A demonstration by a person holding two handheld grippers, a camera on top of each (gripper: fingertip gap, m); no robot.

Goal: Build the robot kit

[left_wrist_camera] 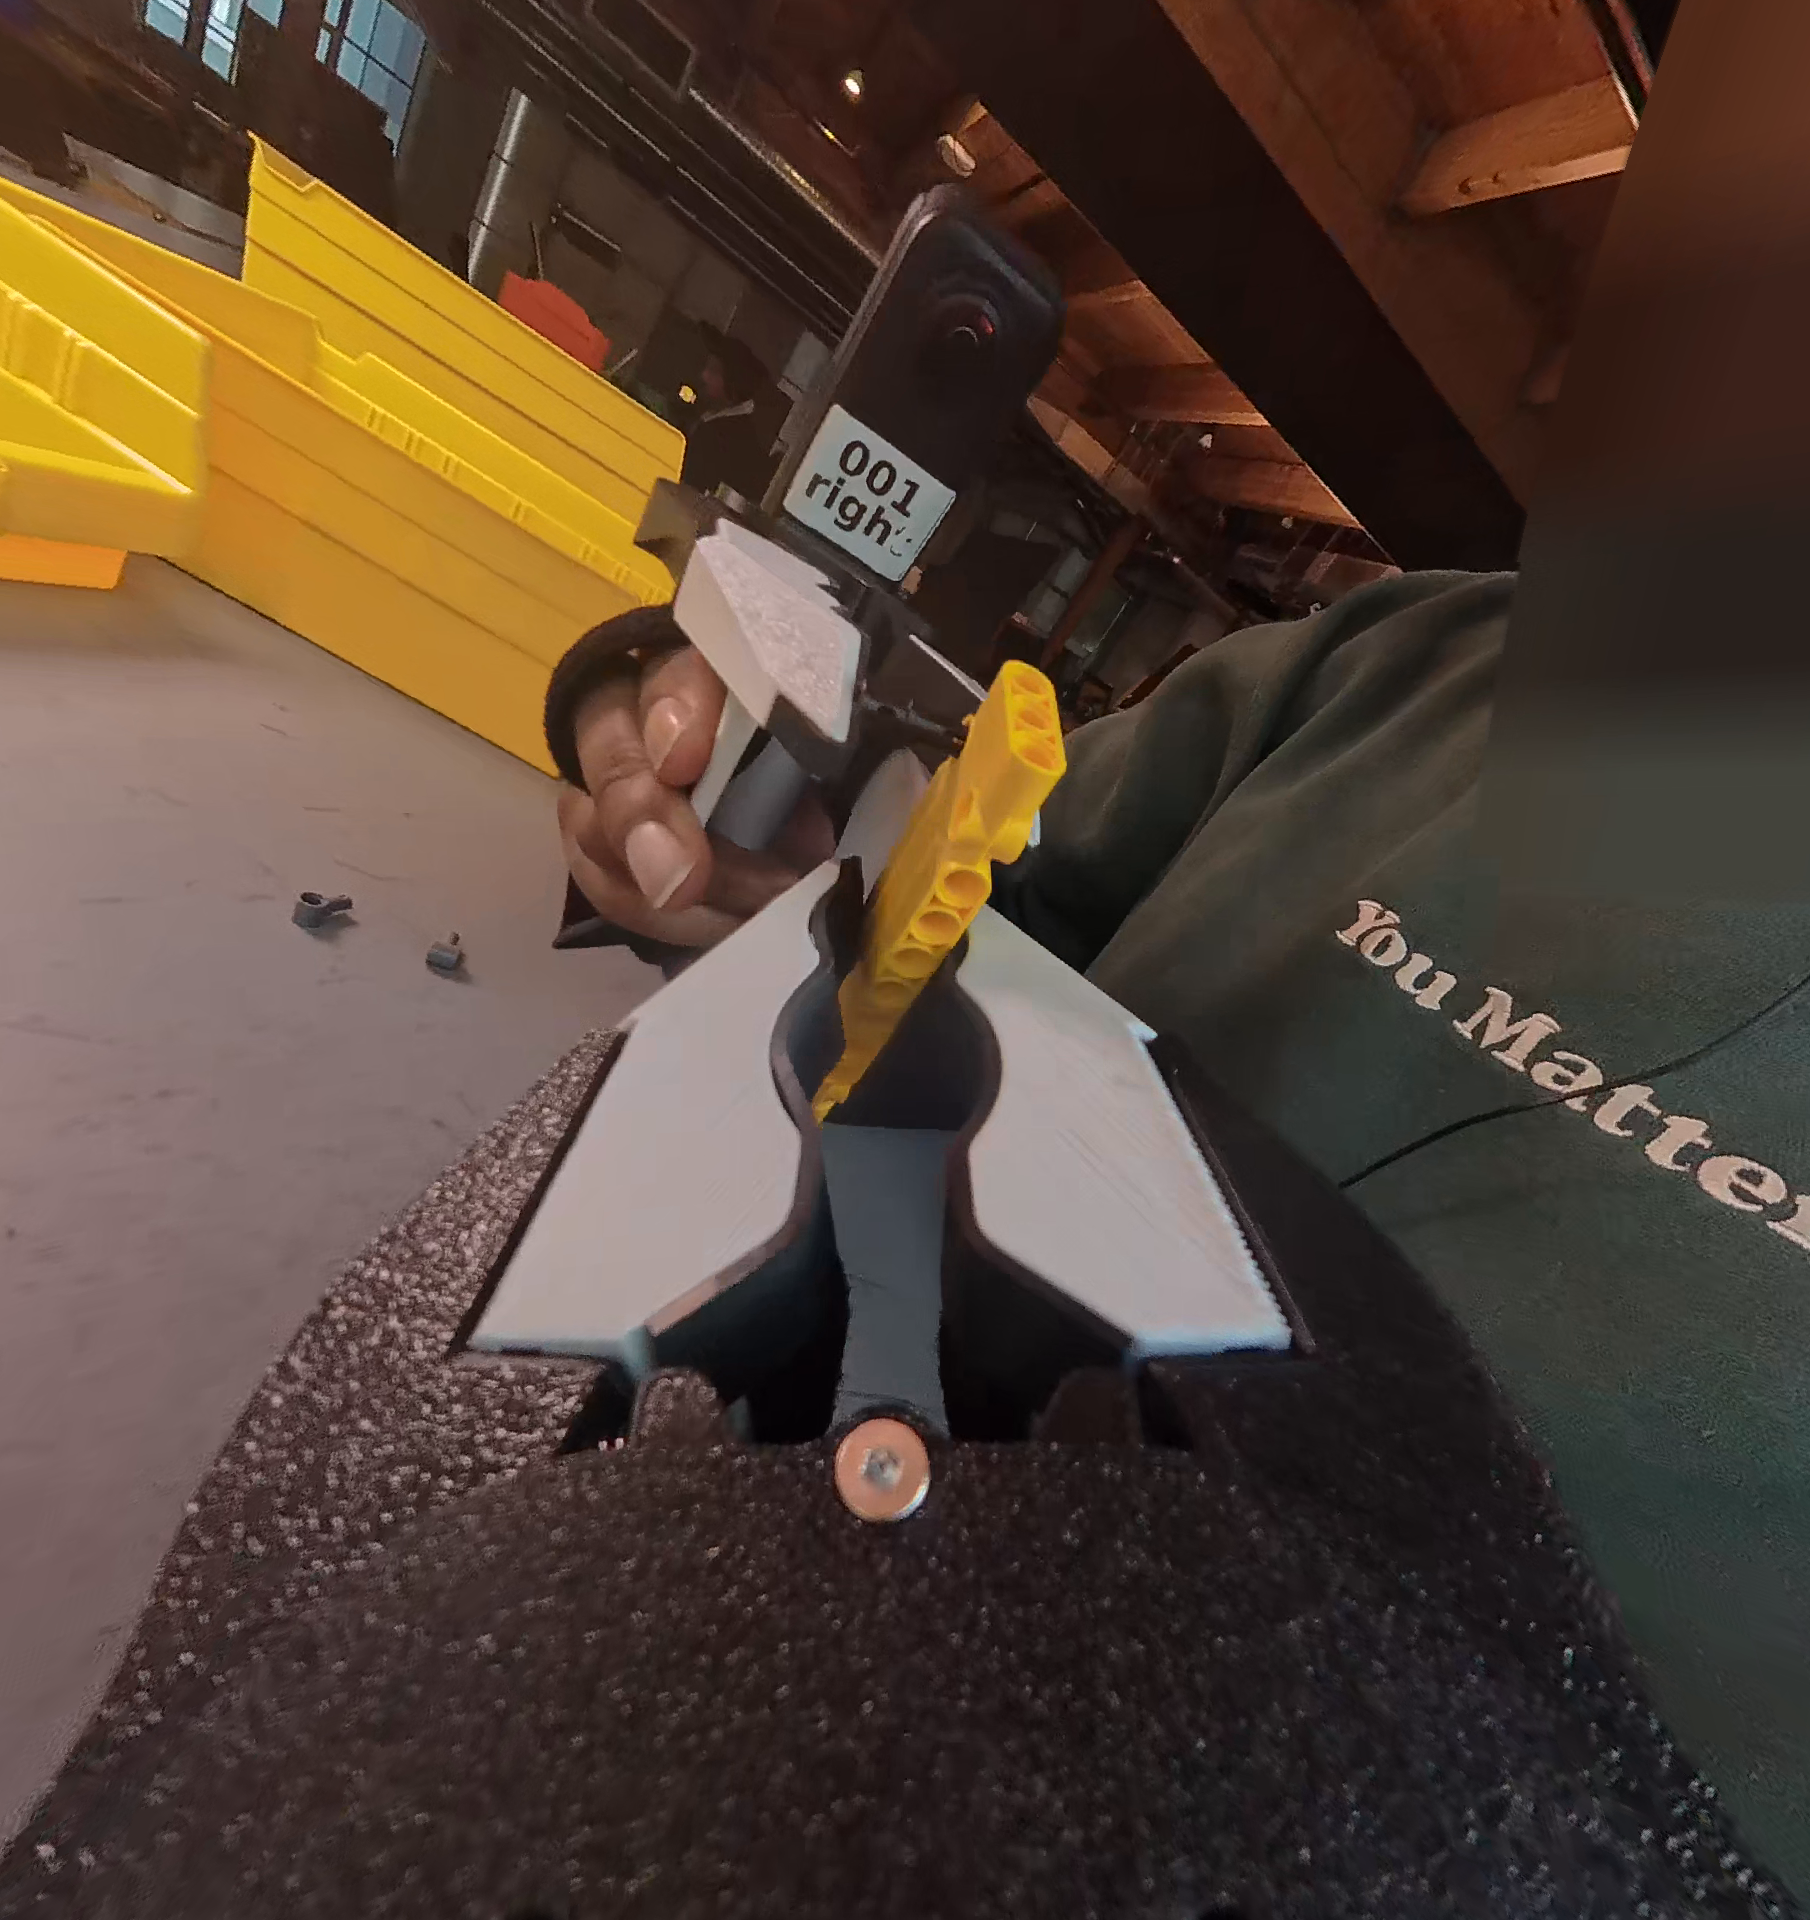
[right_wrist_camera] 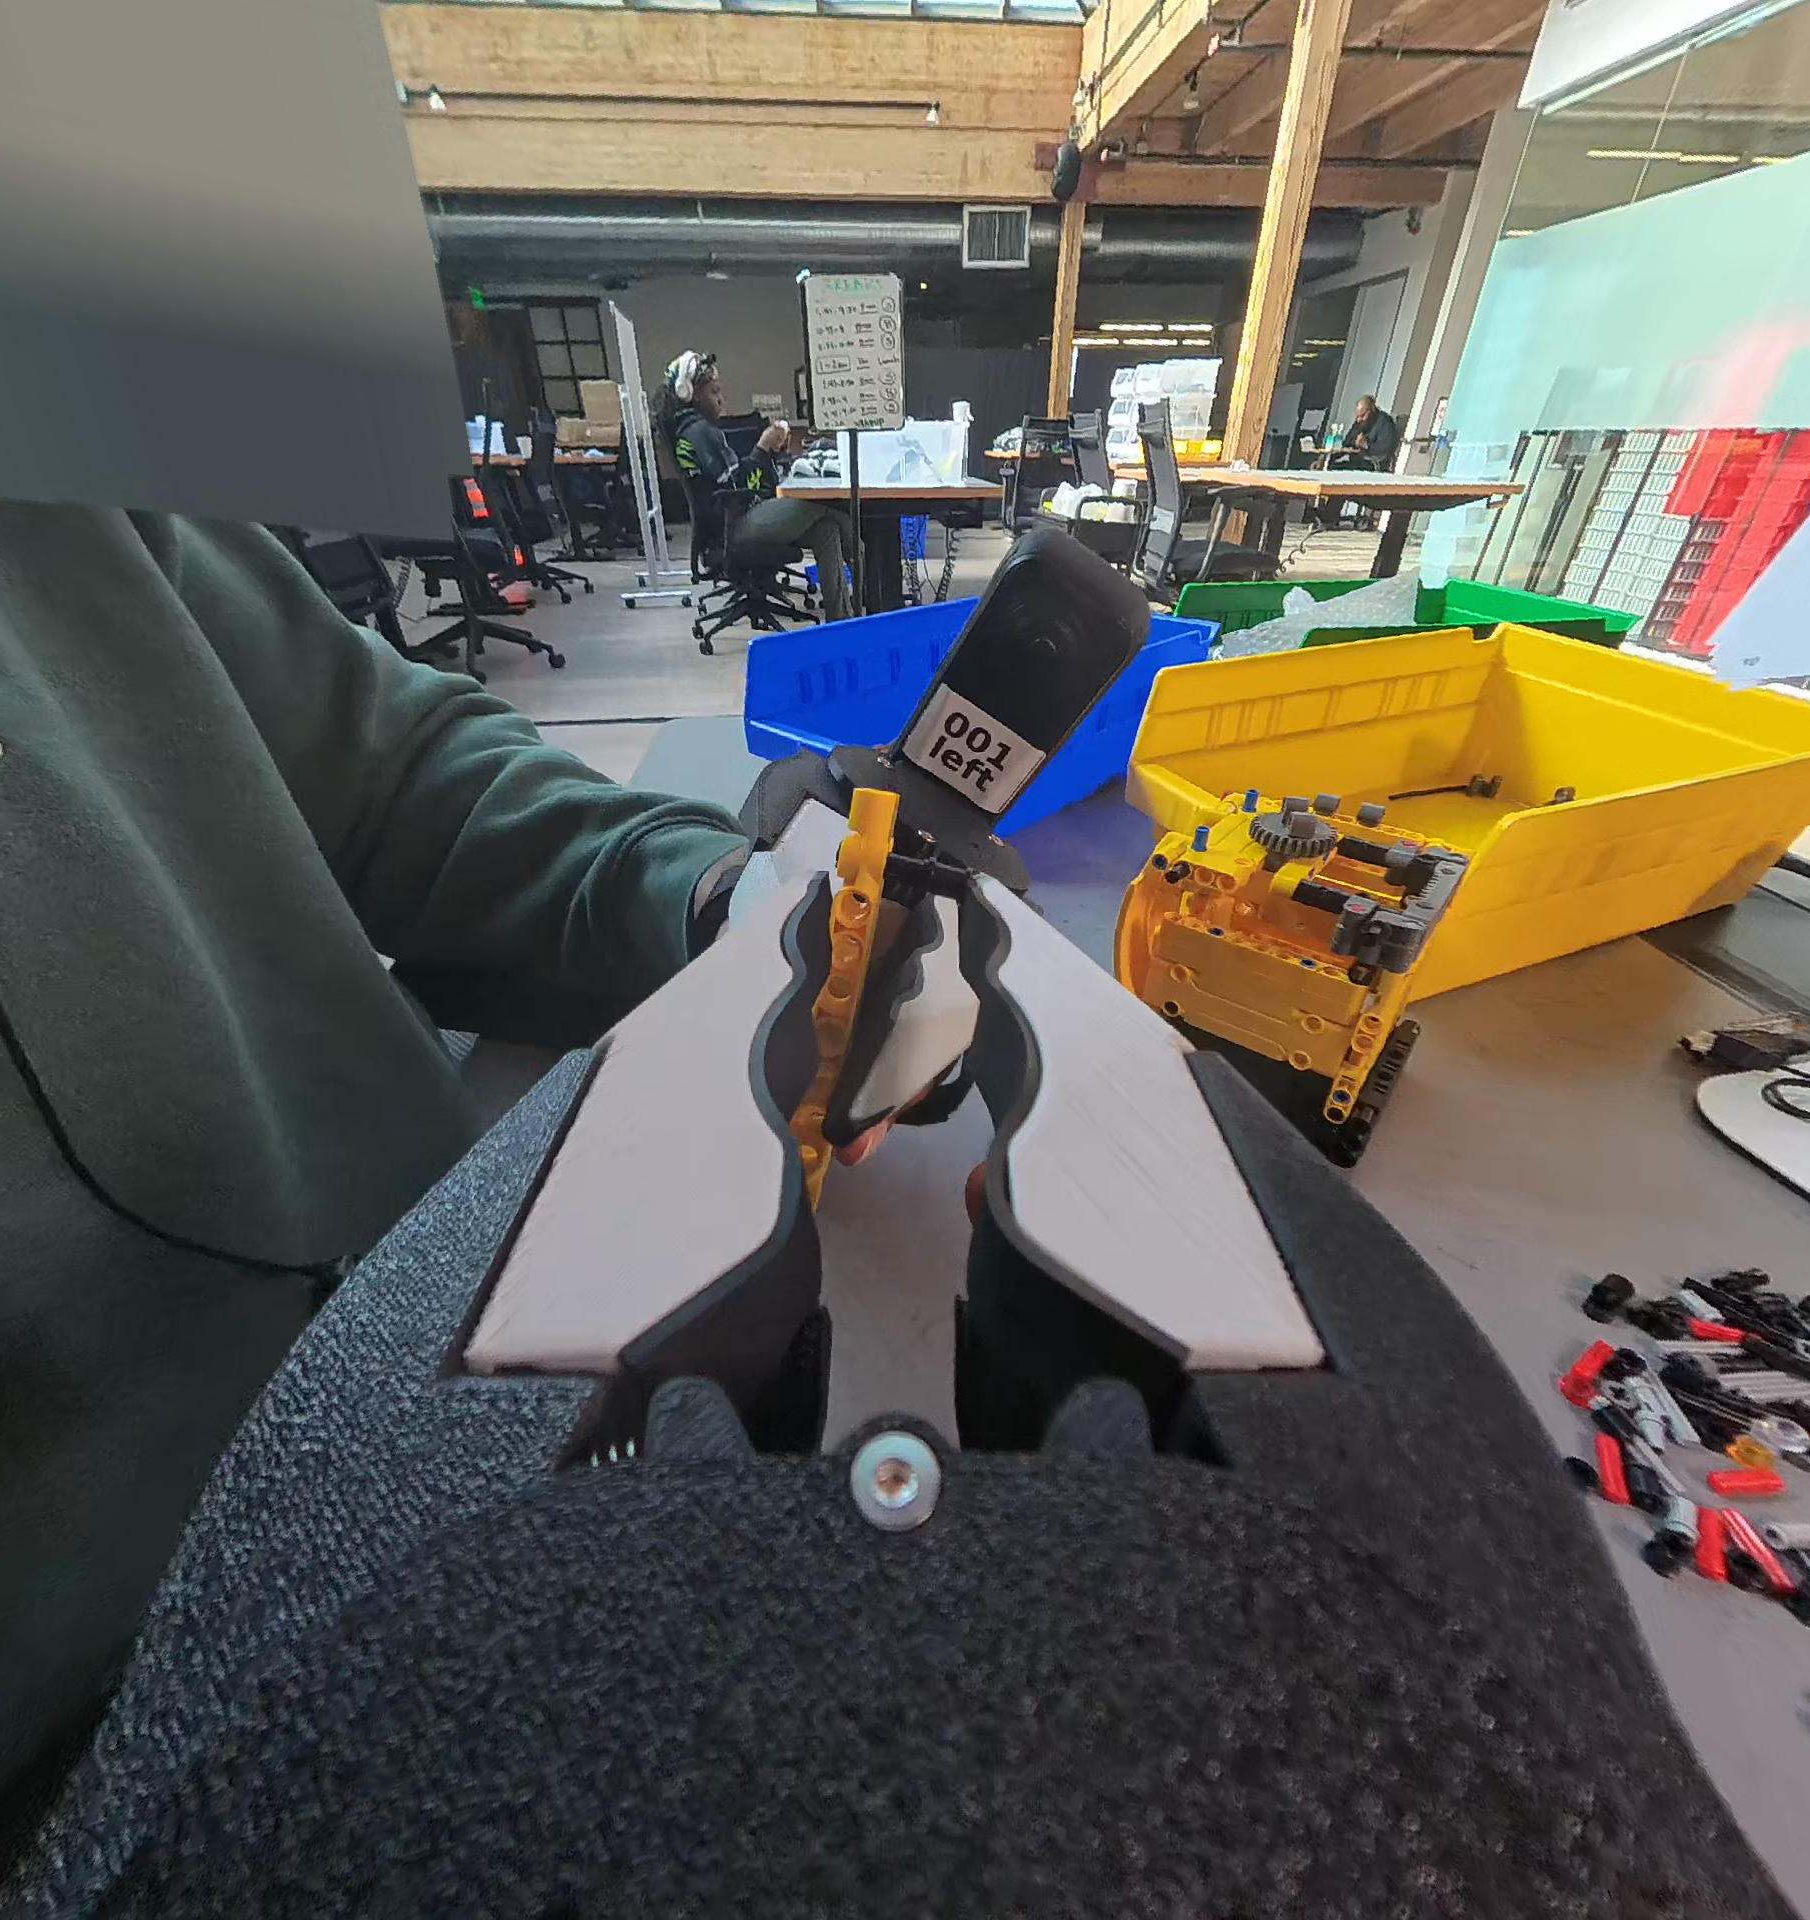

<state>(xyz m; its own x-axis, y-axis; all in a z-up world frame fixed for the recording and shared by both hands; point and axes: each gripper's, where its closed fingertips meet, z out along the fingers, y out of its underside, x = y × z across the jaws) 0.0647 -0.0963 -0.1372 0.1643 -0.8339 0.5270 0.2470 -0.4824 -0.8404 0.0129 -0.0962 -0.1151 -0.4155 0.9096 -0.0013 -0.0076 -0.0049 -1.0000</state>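
Between my two grippers, raised above the desk (right_wrist_camera: 1503, 1195), a yellow beam (left_wrist_camera: 948, 894) with a row of round holes is the landmark for all else. My left gripper (left_wrist_camera: 885, 971) has its jaws clamped on the beam's lower part. My right gripper (right_wrist_camera: 885, 935) meets the beam from the opposite side; its jaws stand close about the beam, but I cannot tell whether they press on it. A small black pin (right_wrist_camera: 916, 868) sticks out sideways near the beam's top.

Behind the beam in the left wrist view, a hand (left_wrist_camera: 652, 810) grips the right tool's handle, and a green sleeve (left_wrist_camera: 1244, 748) lies beside it. Left of the beam in that view, two small grey pieces (left_wrist_camera: 381, 930) rest on the desk, and yellow bins (left_wrist_camera: 381, 436) stand farther off.

Right of the beam in the right wrist view sits a part-built yellow model (right_wrist_camera: 1285, 935), touching a yellow bin (right_wrist_camera: 1607, 748). A blue bin (right_wrist_camera: 859, 665) stands behind the beam. A heap of loose parts (right_wrist_camera: 1732, 1423), red and black, lies well to the right of the model.

I judge the beam light, stiff and smooth, likely to pivot if pinched at one end. Flat sides near the middle offer the steadiest hold.
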